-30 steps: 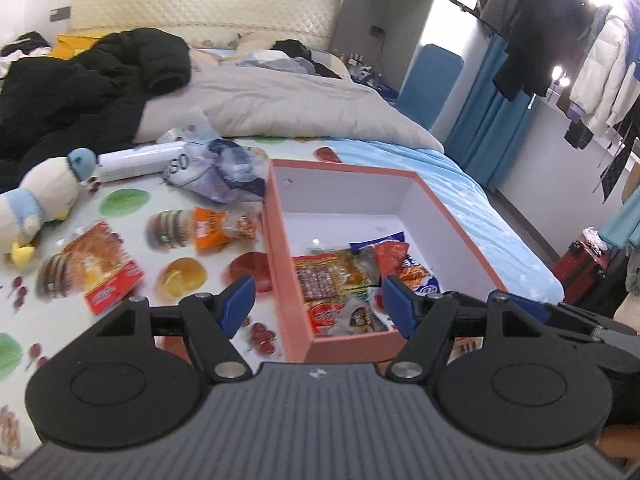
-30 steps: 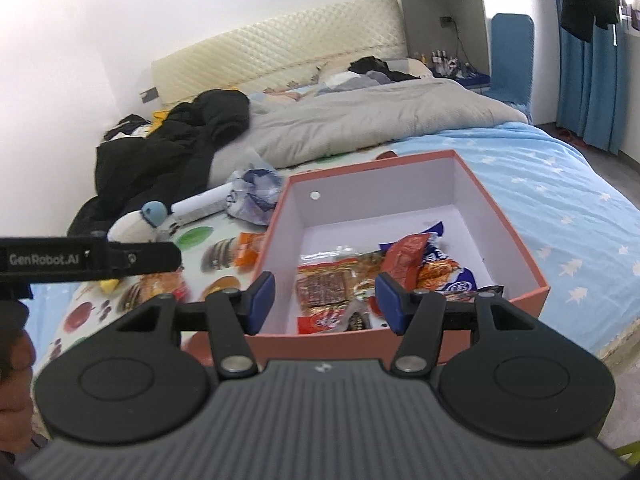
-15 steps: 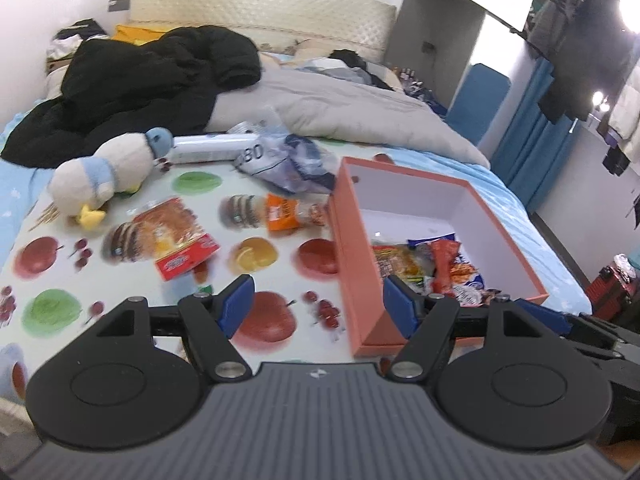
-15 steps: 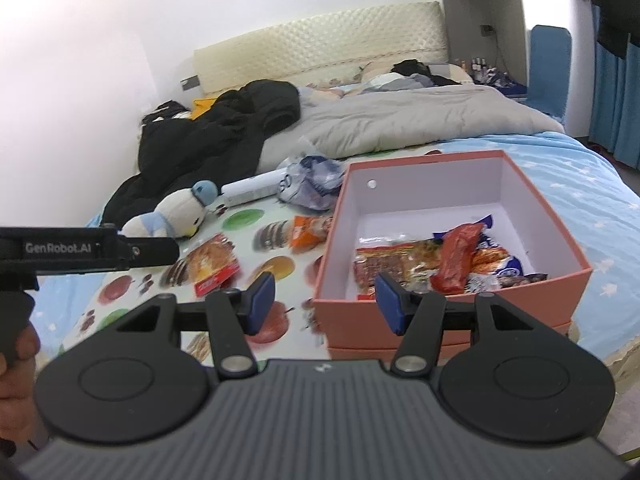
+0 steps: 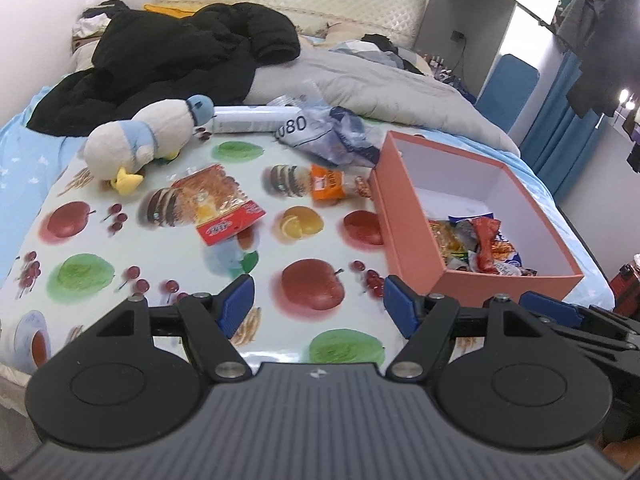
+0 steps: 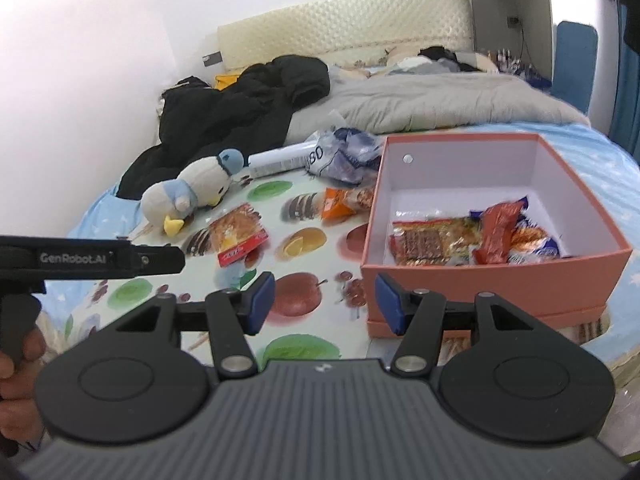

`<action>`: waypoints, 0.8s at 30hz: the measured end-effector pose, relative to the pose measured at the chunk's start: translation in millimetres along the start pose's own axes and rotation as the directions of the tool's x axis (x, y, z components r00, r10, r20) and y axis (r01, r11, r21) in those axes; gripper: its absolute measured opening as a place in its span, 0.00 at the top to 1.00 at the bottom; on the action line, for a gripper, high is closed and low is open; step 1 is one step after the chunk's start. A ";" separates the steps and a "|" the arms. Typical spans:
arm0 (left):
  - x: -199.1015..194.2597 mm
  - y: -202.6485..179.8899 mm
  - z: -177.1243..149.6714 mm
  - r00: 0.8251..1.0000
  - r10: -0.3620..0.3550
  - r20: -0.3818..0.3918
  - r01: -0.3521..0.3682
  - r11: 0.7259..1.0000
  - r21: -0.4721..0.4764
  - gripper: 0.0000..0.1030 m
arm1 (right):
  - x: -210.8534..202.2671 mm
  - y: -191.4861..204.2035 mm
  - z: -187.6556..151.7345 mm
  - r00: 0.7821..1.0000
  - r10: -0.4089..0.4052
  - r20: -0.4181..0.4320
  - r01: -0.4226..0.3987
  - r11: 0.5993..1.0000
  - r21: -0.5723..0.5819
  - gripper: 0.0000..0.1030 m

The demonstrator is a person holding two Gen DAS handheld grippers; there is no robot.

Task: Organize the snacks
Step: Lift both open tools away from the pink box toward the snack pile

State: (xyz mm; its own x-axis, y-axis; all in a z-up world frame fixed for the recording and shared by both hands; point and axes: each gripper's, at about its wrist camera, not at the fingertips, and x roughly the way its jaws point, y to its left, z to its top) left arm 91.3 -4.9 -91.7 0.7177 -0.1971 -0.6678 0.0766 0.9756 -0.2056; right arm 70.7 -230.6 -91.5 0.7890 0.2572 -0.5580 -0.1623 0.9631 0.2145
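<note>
A pink box [image 5: 404,220] [image 6: 480,276] with white inside stands on the right of a fruit-print mat [image 5: 168,248] [image 6: 304,292]; several snack packets [image 5: 480,248] [image 6: 472,236] lie in it. A bread pack with a red label [image 5: 218,208] [image 6: 238,236] and an orange-labelled snack pack [image 5: 328,182] [image 6: 340,202] lie loose on the mat, left of the box. My left gripper [image 5: 318,306] is open and empty over the mat's near edge. My right gripper [image 6: 324,300] is open and empty, near the box's front left corner.
A plush duck [image 5: 148,140] [image 6: 192,196] lies at the mat's far left. A white tube [image 5: 256,118] [image 6: 280,160] and a crumpled plastic bag [image 5: 332,136] [image 6: 344,156] lie behind the snacks. A black coat [image 5: 168,64] and grey duvet [image 5: 380,88] cover the bed beyond.
Both grippers have pulled back and swung left, away from the box. The loose packs on the mat have come more into the middle of both views. Both grippers stay open.
</note>
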 end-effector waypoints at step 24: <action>140.5 127.2 31.5 0.997 0.074 -0.036 -0.079 0.981 -0.174 0.27 | 120.0 53.4 30.8 0.999 0.002 0.047 -0.001 1.000 -0.025 0.45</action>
State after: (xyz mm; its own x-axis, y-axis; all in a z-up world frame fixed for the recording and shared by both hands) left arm 223.7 94.6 -189.1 0.6959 -0.1275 -0.7067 -0.1025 0.9564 -0.2735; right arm 174.9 -150.7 -122.3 0.8155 0.2551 -0.5195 -0.1775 0.9646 0.1950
